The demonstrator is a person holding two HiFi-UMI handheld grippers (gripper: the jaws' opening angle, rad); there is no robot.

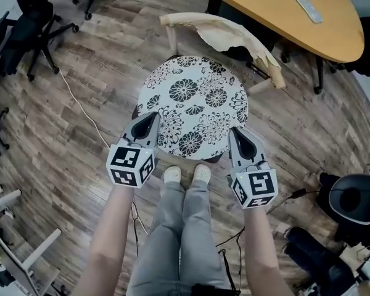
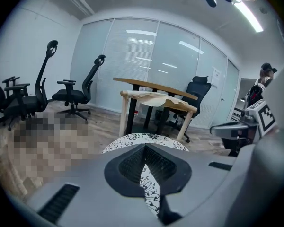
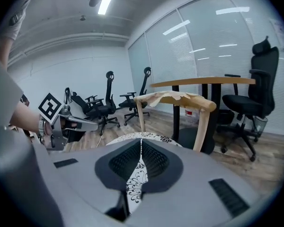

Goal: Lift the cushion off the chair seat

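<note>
A round white cushion (image 1: 194, 103) with a black flower print lies on the seat of a wooden chair (image 1: 222, 32). My left gripper (image 1: 152, 121) is shut and empty, its tip over the cushion's near left rim. The right gripper (image 1: 239, 134) is also shut and empty, at the near right rim. Whether either tip touches the fabric cannot be told. In the left gripper view the shut left gripper (image 2: 144, 146) points across the cushion (image 2: 132, 138) toward the chair back (image 2: 156, 98). The right gripper view shows the right gripper (image 3: 141, 142), the cushion (image 3: 154, 136) and the chair back (image 3: 180, 98).
A wooden table (image 1: 308, 17) stands just behind the chair. Black office chairs (image 1: 24, 29) stand at the far left. A cable (image 1: 80, 106) runs over the wood floor. The person's shoes (image 1: 186, 176) are at the seat's near edge. Dark gear (image 1: 351, 196) sits at the right.
</note>
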